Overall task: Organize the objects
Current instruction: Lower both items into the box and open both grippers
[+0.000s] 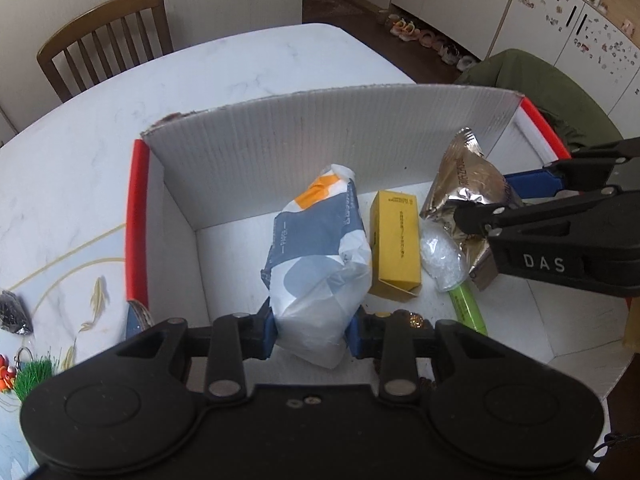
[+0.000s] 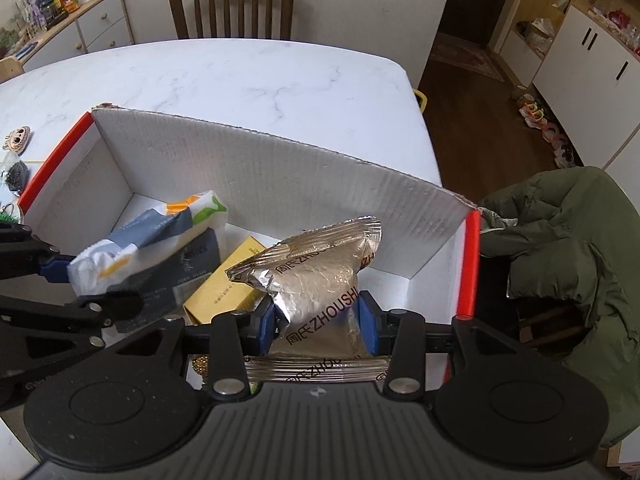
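A white cardboard box [image 1: 320,136] with red edges stands on the marble table. Over its inside, my left gripper [image 1: 314,330] is shut on a white, grey and orange tissue pack [image 1: 320,256], which is also seen as the tissue pack [image 2: 132,244] in the right wrist view. My right gripper [image 2: 318,320] is shut on a silver foil packet [image 2: 320,280], seen as the foil packet [image 1: 464,188] from the left. On the box floor lie a yellow carton [image 1: 396,240], a clear bag [image 1: 442,258] and a green tube [image 1: 468,308].
A dark grey flat pack [image 2: 188,276] lies under the tissue pack. Small trinkets [image 1: 16,356] sit on the table [image 1: 248,64] left of the box. A wooden chair [image 2: 232,4] stands behind the table; a green jacket [image 2: 568,248] hangs on a chair at the right.
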